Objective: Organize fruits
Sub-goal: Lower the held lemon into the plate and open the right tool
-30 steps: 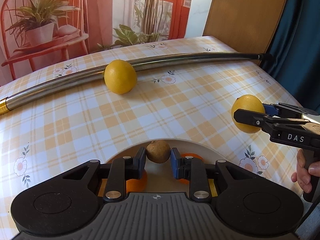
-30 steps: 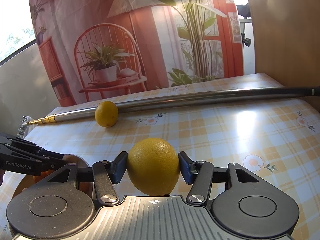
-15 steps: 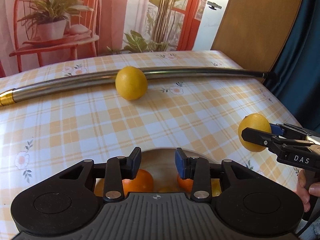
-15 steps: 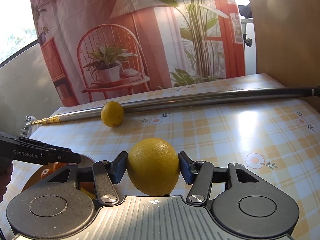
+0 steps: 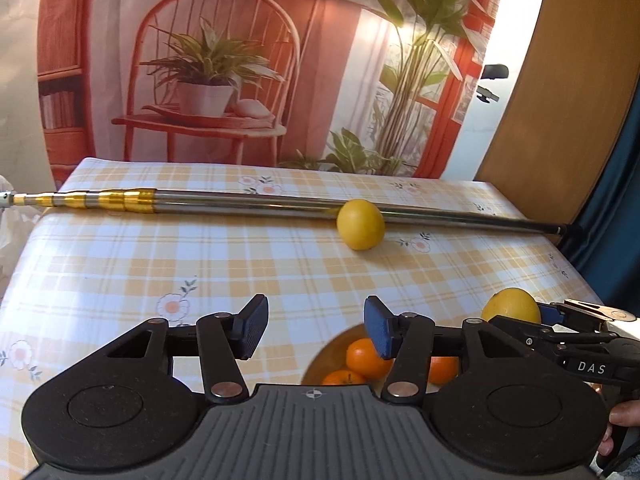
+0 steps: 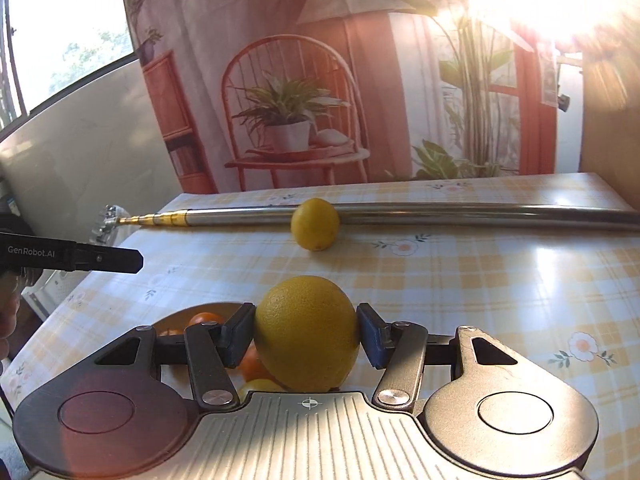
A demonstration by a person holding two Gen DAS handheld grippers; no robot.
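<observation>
My left gripper (image 5: 316, 330) is open and empty, raised above the near table edge, left of a wooden bowl (image 5: 326, 354) that holds several oranges (image 5: 366, 358). My right gripper (image 6: 306, 338) is shut on a yellow lemon (image 6: 307, 332), held over the bowl (image 6: 172, 320); the left wrist view shows that same held lemon (image 5: 510, 306) at the right. A second lemon (image 5: 360, 224) lies on the checked tablecloth against a metal pole (image 5: 248, 204), also visible as the far lemon (image 6: 315, 224) in the right wrist view.
The telescopic metal pole (image 6: 460, 212) runs across the back of the table (image 5: 120, 264). A printed backdrop with a chair and plants hangs behind. A wooden panel (image 5: 560, 80) stands at the back right. A hand (image 5: 618, 426) holds the right gripper.
My left gripper let go of a brown kiwi over the bowl, opened wide, then rose and swung left. The right gripper carried its lemon leftward over the bowl.
</observation>
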